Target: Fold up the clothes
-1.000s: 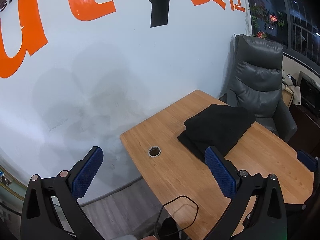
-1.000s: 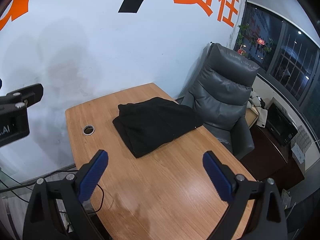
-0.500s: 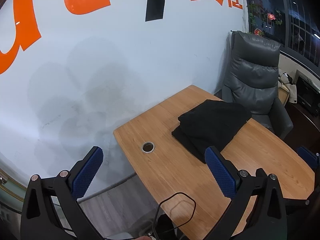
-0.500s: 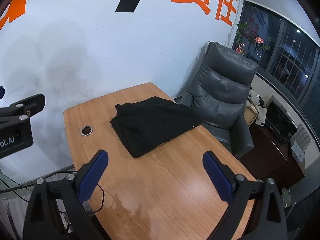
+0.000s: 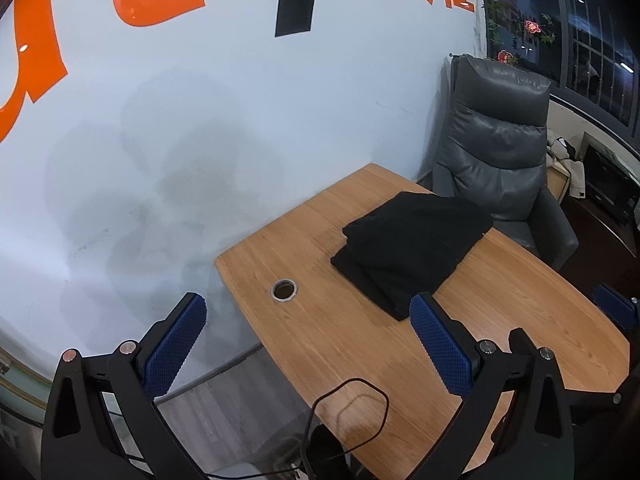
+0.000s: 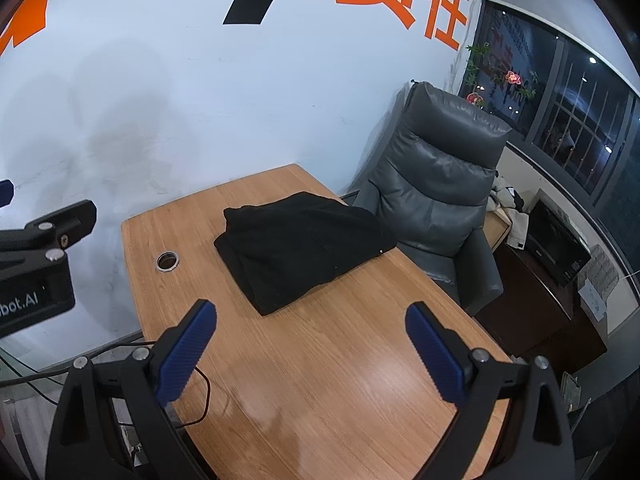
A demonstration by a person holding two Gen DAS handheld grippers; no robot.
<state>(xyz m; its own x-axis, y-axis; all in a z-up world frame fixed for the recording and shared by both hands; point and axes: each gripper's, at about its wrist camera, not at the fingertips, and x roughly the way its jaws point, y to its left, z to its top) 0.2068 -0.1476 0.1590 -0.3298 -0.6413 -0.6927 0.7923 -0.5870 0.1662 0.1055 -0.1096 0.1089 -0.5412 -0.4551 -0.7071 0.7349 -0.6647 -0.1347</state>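
1. Black fabric, the garment [image 6: 298, 246], lying on the wooden table [image 6: 320, 380] in a squarish stack of several layers; just beside the cable hole [image 6: 168, 261] on the chair side, with its far corner near the table edge in front of the grey armchair [image 6: 436, 196].
2. Judged soft, limp and fairly thick; likely light enough for one pinch, yet prone to sag and to shed its layers if lifted by a single ply.
3. Probably not slippery on the wood; should drag rather than glide, so lifting looks wiser than sliding.
4. Best taken at the corner of the stack nearest the grippers [image 5: 398, 312] and at the corner closest to the cable hole [image 5: 340, 260]; pinching all layers together at the stacked edge, not the top sheet alone.
5. Left gripper [image 5: 308, 320] held above the table end nearest the cable hole, jaws spread wide, nothing between them; right gripper [image 6: 312, 334] over bare wood on the near side of the garment, jaws likewise wide apart and empty; both well apart from the cloth.
6. Appears already folded; hard to tell whether a further fold is wanted.
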